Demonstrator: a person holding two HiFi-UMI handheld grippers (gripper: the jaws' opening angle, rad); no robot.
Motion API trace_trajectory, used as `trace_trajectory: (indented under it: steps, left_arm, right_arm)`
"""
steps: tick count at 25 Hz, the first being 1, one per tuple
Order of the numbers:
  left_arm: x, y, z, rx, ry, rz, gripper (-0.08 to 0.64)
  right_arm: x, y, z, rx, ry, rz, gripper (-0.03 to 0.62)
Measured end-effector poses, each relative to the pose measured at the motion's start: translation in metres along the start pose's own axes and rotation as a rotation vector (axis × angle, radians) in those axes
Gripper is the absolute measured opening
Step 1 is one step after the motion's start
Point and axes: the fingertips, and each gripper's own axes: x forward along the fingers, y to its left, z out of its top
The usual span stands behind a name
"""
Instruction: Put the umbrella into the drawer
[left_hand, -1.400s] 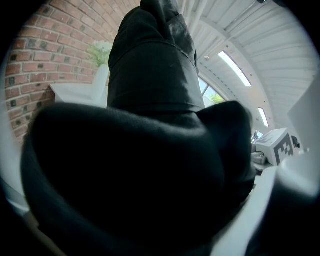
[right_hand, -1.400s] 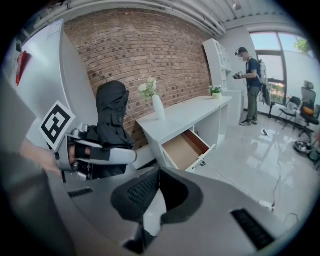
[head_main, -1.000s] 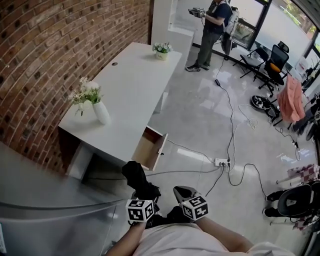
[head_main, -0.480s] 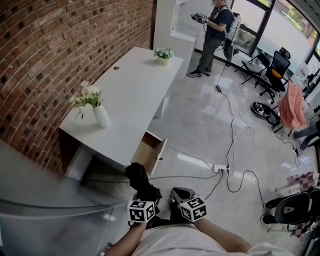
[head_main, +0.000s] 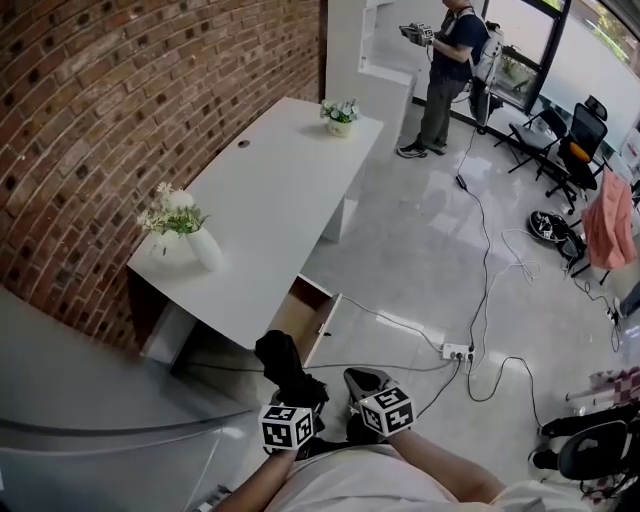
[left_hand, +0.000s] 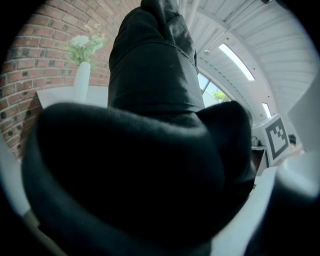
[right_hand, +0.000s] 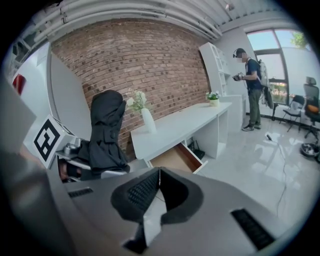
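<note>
My left gripper (head_main: 297, 398) clamps its jaws on the folded umbrella (head_main: 283, 362), near me. My right gripper (right_hand: 159, 172) has its jaws closed, empty. I align the umbrella lengthwise with the far open drawer (head_main: 305, 312) before lowering.

Matt black cloth umbrella (head_main: 286, 364), rough brick wall (head_main: 140, 100), glossy floor (head_main: 425, 255)
</note>
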Motion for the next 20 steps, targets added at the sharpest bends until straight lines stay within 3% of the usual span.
trace_trajectory:
  steps: [13,20]
  left_arm:
    - [0.053,-0.007,0.026,-0.074,0.020,0.069,0.233]
    - [0.078,-0.010,0.042,-0.058,0.007,0.099,0.233]
  right_arm:
    - [0.031,-0.050,0.033,-0.033,0.024,0.133,0.017]
    - [0.046,-0.066,0.044,-0.079,0.052,0.189,0.017]
